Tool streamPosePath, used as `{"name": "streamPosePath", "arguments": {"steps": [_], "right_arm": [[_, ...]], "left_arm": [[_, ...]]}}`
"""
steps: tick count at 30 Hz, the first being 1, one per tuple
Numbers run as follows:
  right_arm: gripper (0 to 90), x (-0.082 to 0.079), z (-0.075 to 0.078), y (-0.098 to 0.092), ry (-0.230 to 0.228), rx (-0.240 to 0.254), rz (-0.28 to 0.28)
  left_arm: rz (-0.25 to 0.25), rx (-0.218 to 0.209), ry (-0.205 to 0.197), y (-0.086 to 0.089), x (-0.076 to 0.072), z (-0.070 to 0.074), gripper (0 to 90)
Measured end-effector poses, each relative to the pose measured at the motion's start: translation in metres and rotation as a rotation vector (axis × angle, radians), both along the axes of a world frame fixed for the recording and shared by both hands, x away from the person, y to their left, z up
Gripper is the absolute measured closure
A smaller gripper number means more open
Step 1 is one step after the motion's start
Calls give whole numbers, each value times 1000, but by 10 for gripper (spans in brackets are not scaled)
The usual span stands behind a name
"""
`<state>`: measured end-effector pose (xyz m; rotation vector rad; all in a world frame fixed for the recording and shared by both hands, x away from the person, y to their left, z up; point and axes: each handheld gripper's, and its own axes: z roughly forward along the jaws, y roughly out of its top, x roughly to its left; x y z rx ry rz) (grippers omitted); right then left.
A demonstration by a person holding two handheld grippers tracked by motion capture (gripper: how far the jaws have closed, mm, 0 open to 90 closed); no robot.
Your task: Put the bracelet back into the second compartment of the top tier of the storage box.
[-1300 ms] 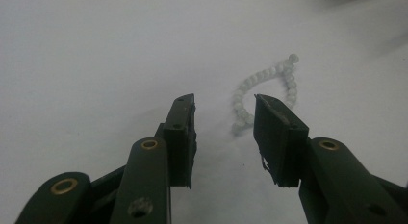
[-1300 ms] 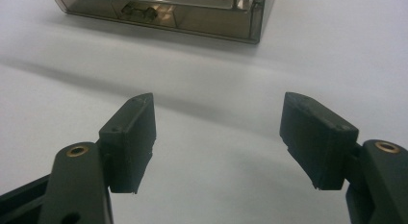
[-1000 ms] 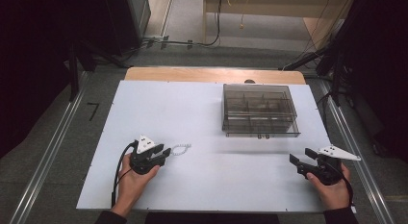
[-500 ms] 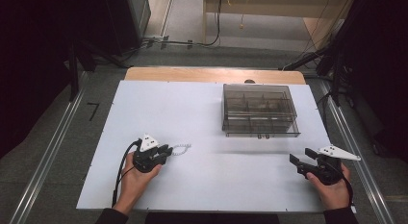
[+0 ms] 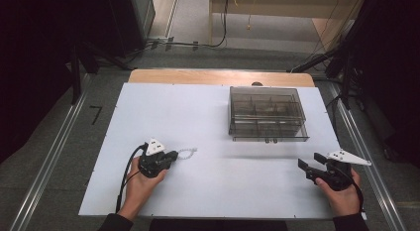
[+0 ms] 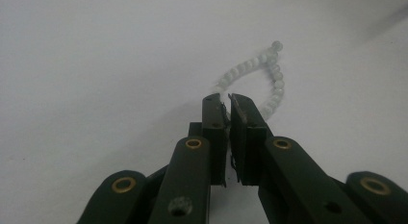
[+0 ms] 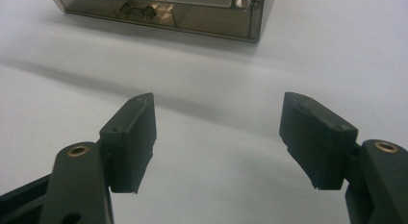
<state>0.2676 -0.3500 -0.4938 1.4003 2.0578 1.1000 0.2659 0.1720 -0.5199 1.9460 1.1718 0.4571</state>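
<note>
A white counter point(image 5: 208, 127) stands amid dark equipment and floor cables; a smoky compartment box point(image 5: 266, 113) sits far right. The left tool point(image 6: 226, 101) has just pressed together, pinching the bead string point(image 6: 269, 75). The right tool point(image 7: 219, 137) rests spread, facing the box.

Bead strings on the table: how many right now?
1. The bead string lies on the white table at the tips of the left gripper, shut on its near end. More may sit hidden in the smoky box.
</note>
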Motion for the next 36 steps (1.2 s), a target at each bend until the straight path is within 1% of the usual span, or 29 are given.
{"name": "streamPosePath", "arguments": {"steps": [2,4,8,14,21,22,30,36], "right_arm": [[272,0,0,0,-2,-2,1],[272,0,0,0,-1,-1,-1],[272,0,0,-1,0,-1,-2],[272,0,0,-1,0,-1,-3],[272,0,0,-1,0,0,-4],[272,0,0,-1,0,-2,-3],[272,0,0,-1,3,-1,-7],[272,0,-1,-1,5,-2,-6]], "left_arm": [[-1,-1,-3,0,0,0,861],[-1,-13,-2,0,-1,1,862],[-1,-47,-23,1,-3,5,866],[-7,-70,-54,1,-7,11,868],[-11,-100,-109,-1,-12,18,870],[-13,-102,-114,-1,-13,19,870],[-29,-163,-145,-4,-17,28,870],[-46,-180,-164,-9,-20,32,870]]}}
